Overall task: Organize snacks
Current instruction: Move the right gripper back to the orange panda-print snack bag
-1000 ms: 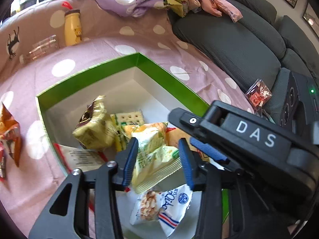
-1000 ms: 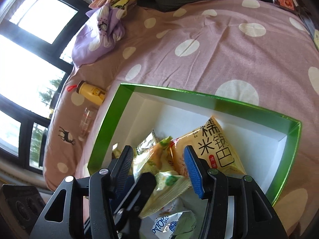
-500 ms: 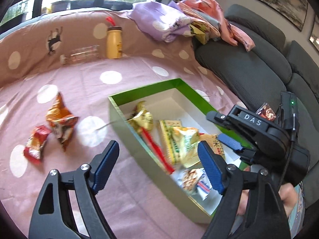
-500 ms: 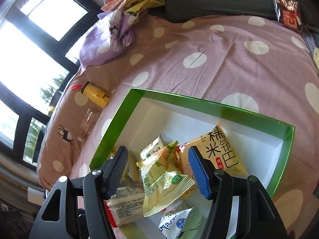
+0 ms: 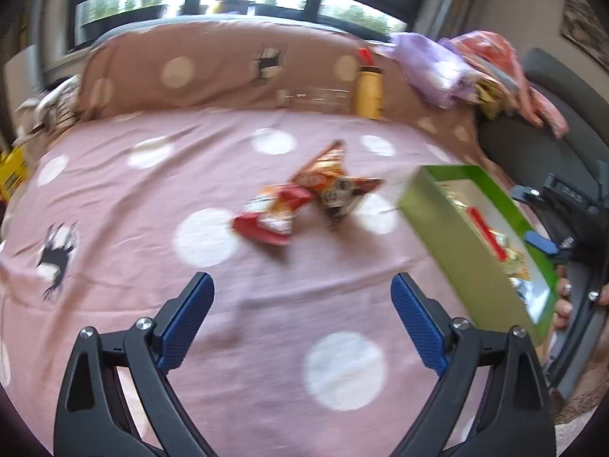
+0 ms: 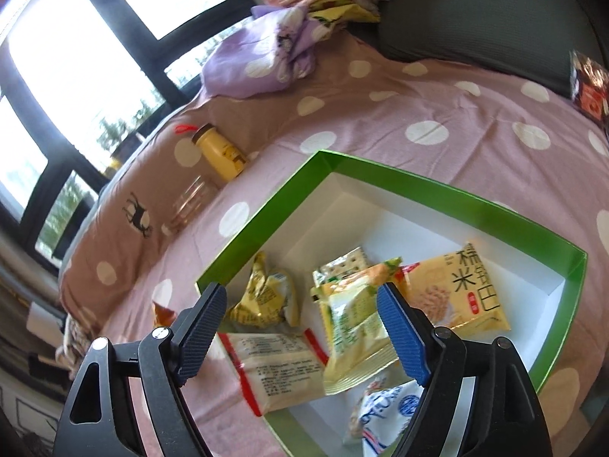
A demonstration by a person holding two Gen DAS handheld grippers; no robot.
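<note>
Left gripper [image 5: 300,323] and right gripper [image 6: 302,329] both agape, empty; risk: overlapping red packet [image 5: 266,221] and orange packet [image 5: 335,186] snagging together, crushed.

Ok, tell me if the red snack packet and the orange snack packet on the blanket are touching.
Touching. The left wrist view shows the red snack packet overlapping the lower edge of the orange snack packet, with no pink blanket visible between them.
</note>
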